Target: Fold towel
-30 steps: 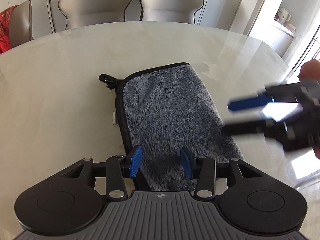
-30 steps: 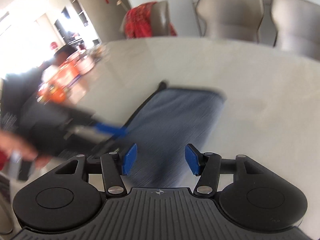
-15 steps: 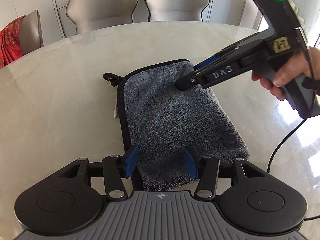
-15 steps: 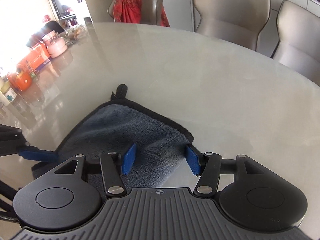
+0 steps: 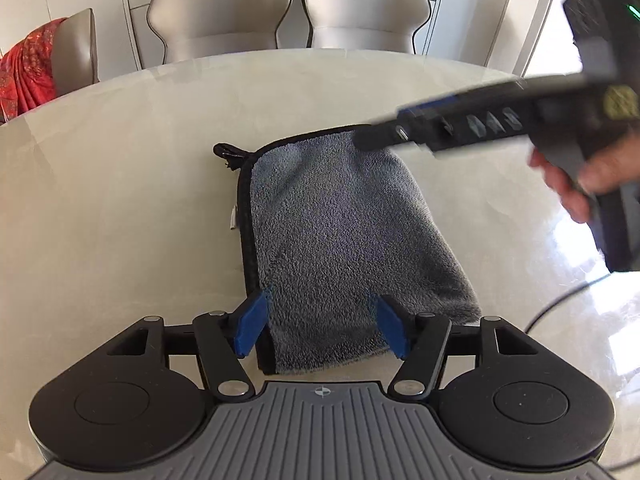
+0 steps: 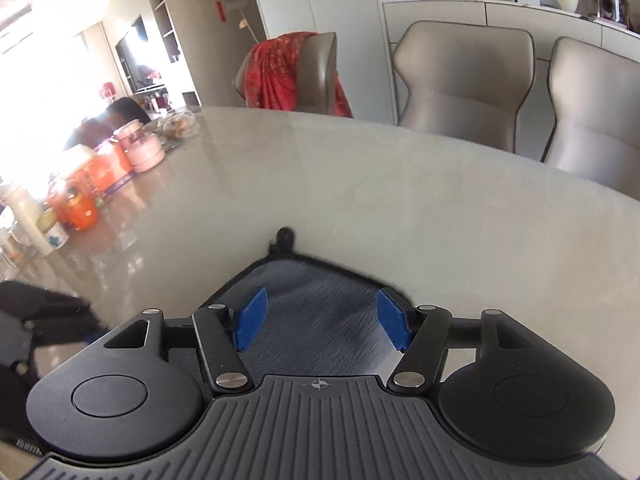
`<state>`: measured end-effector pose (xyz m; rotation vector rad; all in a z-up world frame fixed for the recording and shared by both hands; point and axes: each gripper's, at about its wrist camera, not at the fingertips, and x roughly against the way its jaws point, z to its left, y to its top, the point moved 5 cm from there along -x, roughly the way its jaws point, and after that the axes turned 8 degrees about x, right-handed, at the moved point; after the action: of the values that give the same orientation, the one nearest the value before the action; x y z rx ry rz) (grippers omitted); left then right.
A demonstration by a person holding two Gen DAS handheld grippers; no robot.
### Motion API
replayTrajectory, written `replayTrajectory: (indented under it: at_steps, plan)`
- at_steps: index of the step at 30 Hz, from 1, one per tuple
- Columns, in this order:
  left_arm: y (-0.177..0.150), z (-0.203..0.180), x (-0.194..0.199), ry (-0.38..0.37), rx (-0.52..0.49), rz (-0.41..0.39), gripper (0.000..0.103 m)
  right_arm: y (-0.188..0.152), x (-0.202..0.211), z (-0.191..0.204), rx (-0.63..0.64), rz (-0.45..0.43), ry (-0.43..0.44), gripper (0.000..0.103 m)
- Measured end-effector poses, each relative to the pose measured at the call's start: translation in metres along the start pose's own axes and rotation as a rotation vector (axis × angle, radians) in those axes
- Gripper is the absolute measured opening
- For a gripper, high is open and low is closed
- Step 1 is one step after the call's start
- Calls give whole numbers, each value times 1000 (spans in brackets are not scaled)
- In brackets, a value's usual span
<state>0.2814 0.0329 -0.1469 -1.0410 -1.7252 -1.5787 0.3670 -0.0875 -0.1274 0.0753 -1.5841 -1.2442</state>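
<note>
Bare table (image 5: pixel 120 220) rings the towel (image 5: pixel 344 232); jars (image 6: pixel 80 184) (far left end) stand well apart.

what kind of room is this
Most likely a home dining room: a large round stone-look table, padded dining chairs around it, and a sideboard with books and a vase.

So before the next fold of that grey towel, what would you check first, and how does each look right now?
1. Towel flat on table: ok.
2. Left hand-held gripper open over near edge: ok.
3. Right hand-held gripper open over far corner: ok.
4. Hanging loop clear of fingers: ok.
5. Cable off the towel: ok.
6. Layers aligned underneath: cannot tell.
</note>
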Motion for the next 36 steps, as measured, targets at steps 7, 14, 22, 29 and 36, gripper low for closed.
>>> replayTrajectory:
  at_steps: [7,14,22,29,36]
  plan:
    - [-12,-1,-4,17,-16,37,75,-37,-8,26,20,93,47,63]
    - [-19,5,-7,13,16,85,75,-56,2,34,93,153,8,64]
    - [-14,4,-2,-2,17,47,75,-57,16,57,213,172,-55,64]
    - [-20,10,-15,30,19,84,75,-70,17,53,89,185,-69,66]
    - [-30,11,-3,30,56,95,76,-81,44,55,-83,152,-107,92]
